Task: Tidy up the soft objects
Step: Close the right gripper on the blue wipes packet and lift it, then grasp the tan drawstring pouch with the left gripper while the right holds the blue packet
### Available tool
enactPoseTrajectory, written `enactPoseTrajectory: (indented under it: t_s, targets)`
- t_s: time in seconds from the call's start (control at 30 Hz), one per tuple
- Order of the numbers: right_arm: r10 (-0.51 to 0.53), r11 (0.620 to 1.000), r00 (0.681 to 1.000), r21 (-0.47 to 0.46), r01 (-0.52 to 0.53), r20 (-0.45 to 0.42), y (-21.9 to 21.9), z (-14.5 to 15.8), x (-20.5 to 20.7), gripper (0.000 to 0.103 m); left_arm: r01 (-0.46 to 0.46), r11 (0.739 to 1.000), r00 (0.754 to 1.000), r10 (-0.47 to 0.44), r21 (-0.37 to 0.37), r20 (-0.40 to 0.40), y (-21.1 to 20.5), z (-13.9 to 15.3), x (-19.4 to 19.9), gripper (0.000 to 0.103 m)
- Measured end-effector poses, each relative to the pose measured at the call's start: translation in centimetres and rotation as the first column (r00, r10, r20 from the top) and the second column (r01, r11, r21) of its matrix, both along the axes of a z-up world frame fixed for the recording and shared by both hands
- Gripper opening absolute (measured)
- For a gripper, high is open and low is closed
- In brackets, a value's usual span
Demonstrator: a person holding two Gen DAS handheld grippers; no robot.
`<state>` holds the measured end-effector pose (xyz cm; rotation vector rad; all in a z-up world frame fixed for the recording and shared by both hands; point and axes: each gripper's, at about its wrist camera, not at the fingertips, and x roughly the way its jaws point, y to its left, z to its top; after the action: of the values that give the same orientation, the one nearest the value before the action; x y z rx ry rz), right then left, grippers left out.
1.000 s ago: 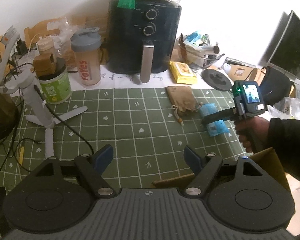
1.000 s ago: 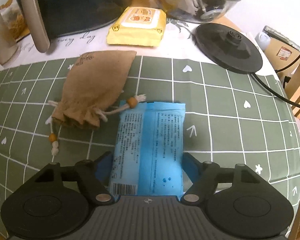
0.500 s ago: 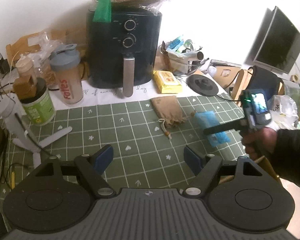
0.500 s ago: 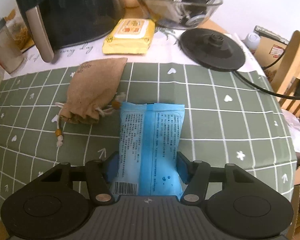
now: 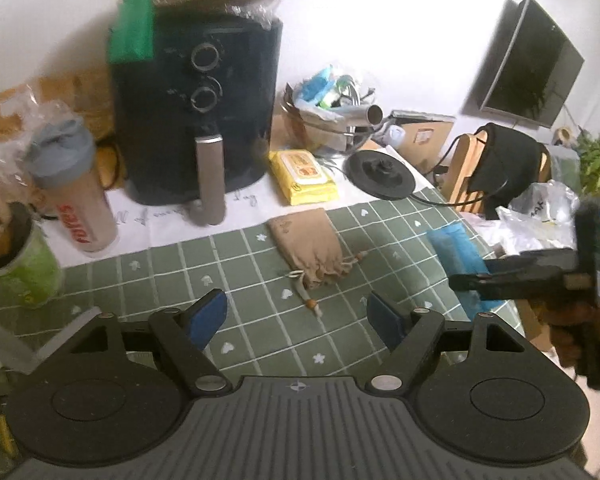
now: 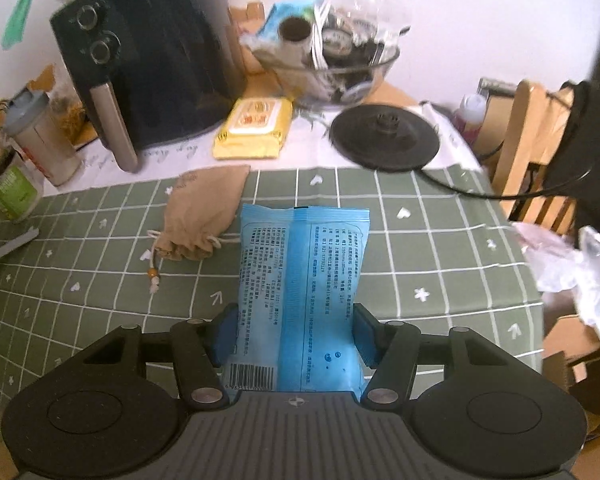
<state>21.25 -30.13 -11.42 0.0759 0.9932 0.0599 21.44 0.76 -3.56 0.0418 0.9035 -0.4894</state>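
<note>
My right gripper (image 6: 296,332) is shut on a blue wipes pack (image 6: 302,280) and holds it lifted above the green checked tablecloth (image 6: 420,248). In the left wrist view the right gripper (image 5: 472,282) shows at the right with the blue pack (image 5: 454,254) in it. A brown drawstring pouch (image 5: 310,246) lies flat on the cloth, left of the pack (image 6: 204,212). A yellow wipes pack (image 5: 302,176) lies behind it near the air fryer (image 6: 256,128). My left gripper (image 5: 298,316) is open and empty, above the cloth in front of the pouch.
A black air fryer (image 5: 196,108) stands at the back. A shaker bottle (image 5: 74,188) and a green jar (image 5: 28,256) are at the left. A glass bowl of clutter (image 6: 332,60), a black kettle base (image 6: 384,136) with cord, and a wooden chair (image 6: 536,152) are at the right.
My right gripper closed on the blue pack, lifted it off the cloth and drew it back to the right. My left gripper rose and turned right, staying open.
</note>
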Motion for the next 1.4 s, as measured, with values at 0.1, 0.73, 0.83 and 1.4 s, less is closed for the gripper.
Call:
enactPoseTrajectory:
  t_s: [0.1,0.73,0.83,1.4]
  targets:
    - [-0.003,1.000,1.000,0.007,0.003,0.021,-0.3,1.3,-1.0,0.061,0.005,0.999,0.999,-0.007,-0.039,-0.044,-0.4,-0.9,1.7,0.077]
    - [-0.095,0.995,0.991,0.042,0.092,0.097,-0.9,5.3,-7.6,0.061,0.062,0.998,0.985,-0.065,-0.027,-0.157,-4.9,-8.5,8.5,0.061]
    - [-0.120,0.992,0.987,0.049,0.115,0.104,-1.2,5.8,-8.3,0.061,0.068,0.997,0.983,-0.071,-0.023,-0.168,-5.4,-10.0,9.6,0.059]
    - [-0.230,0.972,0.970,0.070,0.224,0.079,-2.3,5.7,-13.3,0.061,0.069,0.998,0.983,-0.067,0.004,-0.173,-8.3,-16.8,13.5,0.026]
